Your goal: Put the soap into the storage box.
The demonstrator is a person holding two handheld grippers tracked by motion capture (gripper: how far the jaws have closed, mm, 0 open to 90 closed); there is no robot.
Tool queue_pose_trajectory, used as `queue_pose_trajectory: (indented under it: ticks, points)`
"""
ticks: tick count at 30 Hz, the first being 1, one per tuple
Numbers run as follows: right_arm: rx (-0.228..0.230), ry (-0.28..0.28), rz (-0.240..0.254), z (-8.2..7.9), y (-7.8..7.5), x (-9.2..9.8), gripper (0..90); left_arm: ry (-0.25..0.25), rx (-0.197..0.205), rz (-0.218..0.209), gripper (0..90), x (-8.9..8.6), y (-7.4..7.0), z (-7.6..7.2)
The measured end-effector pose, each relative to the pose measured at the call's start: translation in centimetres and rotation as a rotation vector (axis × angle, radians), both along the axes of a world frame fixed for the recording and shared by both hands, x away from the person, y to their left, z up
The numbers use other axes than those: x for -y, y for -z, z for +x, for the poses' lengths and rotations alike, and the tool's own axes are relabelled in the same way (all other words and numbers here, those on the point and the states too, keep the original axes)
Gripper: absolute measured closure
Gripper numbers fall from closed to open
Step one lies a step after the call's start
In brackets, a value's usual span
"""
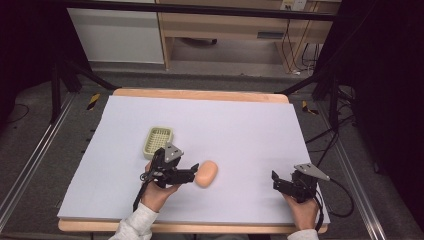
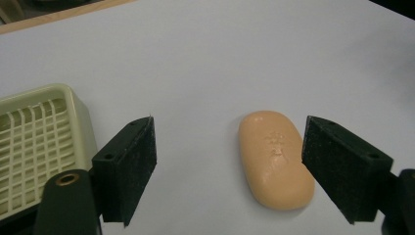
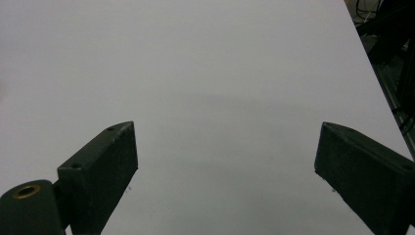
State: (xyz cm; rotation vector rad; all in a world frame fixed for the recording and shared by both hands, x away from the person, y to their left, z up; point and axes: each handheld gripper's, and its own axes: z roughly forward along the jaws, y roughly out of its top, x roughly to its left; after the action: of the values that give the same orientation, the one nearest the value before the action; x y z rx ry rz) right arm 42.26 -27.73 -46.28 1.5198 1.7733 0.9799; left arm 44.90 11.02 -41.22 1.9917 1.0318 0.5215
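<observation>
High view: the left gripper [image 1: 196, 169], jaws wide, reaches the oval peach soap bar [image 1: 206, 173] at frame centre, beside a pale green slatted plastic soap dish [image 1: 157, 140]; the right gripper [image 1: 274, 179] idles lower right. Left gripper view: soap [image 2: 274, 157] lies nearer the right jaw, ungrasped, so the approach likely needs centring before closing. Right gripper view: jaws spread wide over bare white table [image 3: 210, 88].

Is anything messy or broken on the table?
Nothing looks broken or spilled. The only odd bit: the orange soap lies on the bare white table cover instead of in its pale green soap dish, which sits empty beside it. The left gripper is open around the soap.
</observation>
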Motion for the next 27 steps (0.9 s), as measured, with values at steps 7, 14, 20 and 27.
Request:
queue_pose_trajectory:
  ticks: [7, 14, 20, 27]
  points:
    - [-0.003, -0.005, -0.005, 0.1, 0.0, -0.1, 9.1, 0.023, -0.016, 0.021, 19.5, 0.7, 0.3, 0.0]
    - [-0.004, -0.007, -0.006, 0.1, 0.0, -0.1, 9.1, 0.042, -0.041, 0.042, 19.1, 1.8, 0.8, 0.1]
    - [-0.008, -0.009, -0.005, 0.1, 0.0, -0.2, 9.1, 0.051, -0.054, 0.048, 19.1, 2.5, 1.2, 0.2]
    - [-0.01, -0.01, -0.009, 0.1, 0.1, -0.2, 9.1, 0.074, -0.078, 0.075, 19.2, 3.5, 1.9, 0.3]
